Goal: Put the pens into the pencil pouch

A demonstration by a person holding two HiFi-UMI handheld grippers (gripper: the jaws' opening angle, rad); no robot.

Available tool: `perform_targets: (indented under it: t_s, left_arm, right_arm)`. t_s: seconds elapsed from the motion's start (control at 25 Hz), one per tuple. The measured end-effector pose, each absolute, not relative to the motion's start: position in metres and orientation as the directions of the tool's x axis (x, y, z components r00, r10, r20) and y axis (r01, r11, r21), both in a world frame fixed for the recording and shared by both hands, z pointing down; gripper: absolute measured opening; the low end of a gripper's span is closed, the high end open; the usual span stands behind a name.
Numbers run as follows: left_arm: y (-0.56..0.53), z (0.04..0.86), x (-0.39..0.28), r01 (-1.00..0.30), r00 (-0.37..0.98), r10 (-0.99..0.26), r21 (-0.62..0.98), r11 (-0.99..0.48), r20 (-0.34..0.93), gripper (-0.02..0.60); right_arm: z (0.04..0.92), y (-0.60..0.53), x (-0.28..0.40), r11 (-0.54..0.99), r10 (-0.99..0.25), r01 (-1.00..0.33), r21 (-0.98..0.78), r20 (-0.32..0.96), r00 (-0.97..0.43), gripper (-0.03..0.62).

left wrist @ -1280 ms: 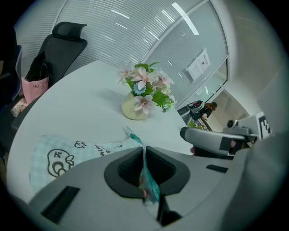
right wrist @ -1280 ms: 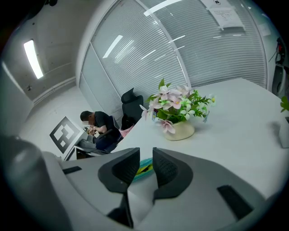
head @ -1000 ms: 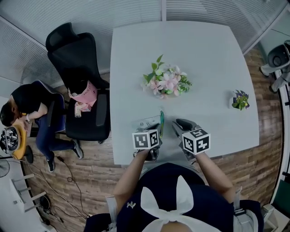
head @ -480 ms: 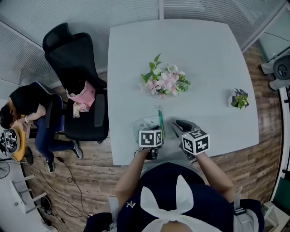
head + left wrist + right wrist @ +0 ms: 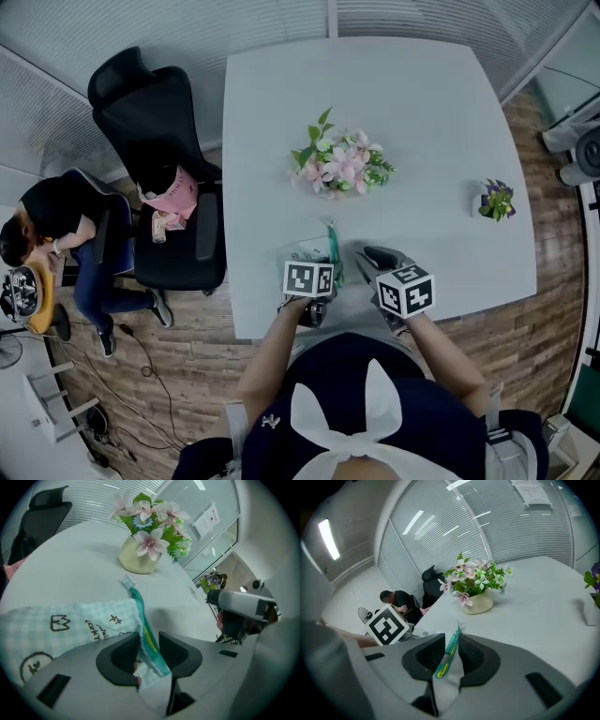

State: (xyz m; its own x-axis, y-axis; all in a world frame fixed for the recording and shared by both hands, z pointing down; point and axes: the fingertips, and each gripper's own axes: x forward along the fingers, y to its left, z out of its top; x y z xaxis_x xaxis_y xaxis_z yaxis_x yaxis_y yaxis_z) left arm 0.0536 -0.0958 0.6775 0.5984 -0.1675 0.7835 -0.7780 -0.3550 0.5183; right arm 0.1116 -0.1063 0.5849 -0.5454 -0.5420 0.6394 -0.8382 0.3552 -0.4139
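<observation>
Soft checked pencil pouch (image 5: pixel 305 253) is pictured at the near edge of a smooth white table (image 5: pixel 422 94), flanked by two hand-held grippers.

At far left, a black high-backed office chair (image 5: pixel 155 131) is seen beside the table. The pouch, of pale green gingham cloth printed with small black doodles, is laid flat. Its ribbed teal zip edge (image 5: pixel 140 616), streaked yellow-green, is framed by the rounded dark jaws of the left gripper (image 5: pixel 149 641), which are opening with the cloth between them. The jaws of the right gripper (image 5: pixel 451 644), just beside the pouch, are held apart, with the zip edge seen in their gap but not plainly pressed. A rounded cream pot of pink flowers (image 5: pixel 342 169) is set behind the pouch, and a small purple-flowered plant (image 5: pixel 495 202) at far right.
</observation>
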Motion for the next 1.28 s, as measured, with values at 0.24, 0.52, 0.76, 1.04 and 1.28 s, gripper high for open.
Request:
perform_targets:
  t_s: [0.24, 0.52, 0.76, 1.04, 1.28]
  left_arm:
    - [-0.100, 0.661, 0.051, -0.770, 0.609, -0.209, 0.506, -0.389, 0.765, 0.178]
    - [-0.119, 0.624, 0.032, -0.811, 0.575, -0.355, 0.459, -0.362, 0.737, 0.178]
    - [-0.130, 0.576, 0.022, -0.829, 0.558, -0.498, 0.426, -0.363, 0.664, 0.150]
    - [-0.127, 0.519, 0.019, -0.842, 0.539, -0.609, 0.345, -0.414, 0.582, 0.044]
    - [-0.118, 0.495, 0.023, -0.848, 0.524, -0.640, 0.278, -0.451, 0.562, 0.029]
  right_arm:
    - [0.579, -0.107, 0.110, 0.362, -0.556, -0.837, -0.411, 0.625, -0.548, 0.094]
    - [0.562, -0.113, 0.108, 0.378, -0.592, -0.837, -0.396, 0.592, -0.548, 0.092]
    - [0.535, -0.115, 0.103, 0.412, -0.639, -0.838, -0.356, 0.543, -0.545, 0.086]
    - [0.503, -0.110, 0.098, 0.435, -0.697, -0.845, -0.310, 0.479, -0.534, 0.033]
    - [0.482, -0.104, 0.095, 0.450, -0.725, -0.841, -0.299, 0.428, -0.540, 0.005]
